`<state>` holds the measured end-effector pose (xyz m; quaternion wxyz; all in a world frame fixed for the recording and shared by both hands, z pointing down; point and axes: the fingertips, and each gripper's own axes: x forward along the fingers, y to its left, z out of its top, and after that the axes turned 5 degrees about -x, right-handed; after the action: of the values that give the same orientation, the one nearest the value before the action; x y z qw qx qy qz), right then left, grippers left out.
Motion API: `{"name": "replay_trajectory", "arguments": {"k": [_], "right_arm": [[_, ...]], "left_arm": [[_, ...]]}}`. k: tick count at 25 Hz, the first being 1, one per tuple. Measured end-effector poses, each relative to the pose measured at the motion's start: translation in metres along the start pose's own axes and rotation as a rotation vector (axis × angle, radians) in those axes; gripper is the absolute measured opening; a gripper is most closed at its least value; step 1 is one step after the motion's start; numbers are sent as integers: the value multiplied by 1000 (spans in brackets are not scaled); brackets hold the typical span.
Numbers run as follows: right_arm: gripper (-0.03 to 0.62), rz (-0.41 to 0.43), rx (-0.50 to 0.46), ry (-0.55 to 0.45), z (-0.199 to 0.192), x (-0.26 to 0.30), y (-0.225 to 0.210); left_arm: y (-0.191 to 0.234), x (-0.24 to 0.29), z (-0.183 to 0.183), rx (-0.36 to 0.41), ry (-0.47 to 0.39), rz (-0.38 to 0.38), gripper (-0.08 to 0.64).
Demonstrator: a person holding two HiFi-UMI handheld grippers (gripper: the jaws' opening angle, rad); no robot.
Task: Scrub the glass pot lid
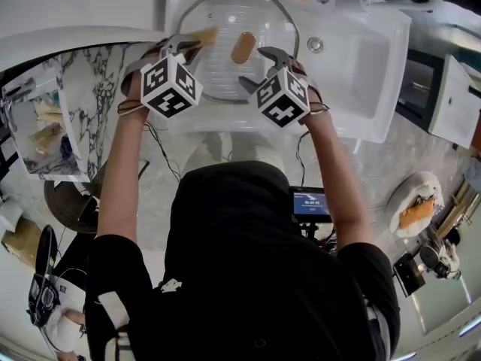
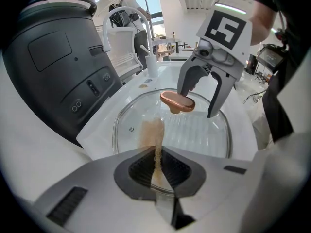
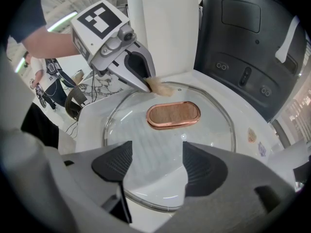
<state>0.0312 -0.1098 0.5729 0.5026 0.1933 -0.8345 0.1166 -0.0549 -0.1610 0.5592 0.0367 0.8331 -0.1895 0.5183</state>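
Observation:
The glass pot lid point(image 1: 225, 17) lies flat in a white sink point(image 1: 361, 59), its oval copper knob point(image 1: 243, 47) facing up. My left gripper point(image 1: 192, 42) is shut on a thin tan scrub pad point(image 1: 204, 35), which rests on the lid's left part. In the left gripper view the pad point(image 2: 153, 132) sticks out from the shut gripper point(image 2: 158, 161) onto the glass point(image 2: 194, 130). My right gripper point(image 1: 254, 66) stands open over the lid's near right side, just beside the knob. In the right gripper view the open gripper point(image 3: 155, 166) hangs above the glass point(image 3: 146, 144), holding nothing, with the knob point(image 3: 173, 114) ahead.
The sink drain point(image 1: 315, 44) lies right of the lid. A marble counter point(image 1: 90, 89) borders the sink on the left. A white faucet point(image 2: 111, 21) and a large dark appliance point(image 2: 53, 67) stand at the sink's far side. People are in the background.

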Motion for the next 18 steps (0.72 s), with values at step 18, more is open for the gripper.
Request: {"name": "replay_trajectory", "arguments": {"k": [18], "right_arm": [[310,0,4,4,0,0,0]], "left_arm": [[-40,-10,-20,-51,19,-39,17]]}}
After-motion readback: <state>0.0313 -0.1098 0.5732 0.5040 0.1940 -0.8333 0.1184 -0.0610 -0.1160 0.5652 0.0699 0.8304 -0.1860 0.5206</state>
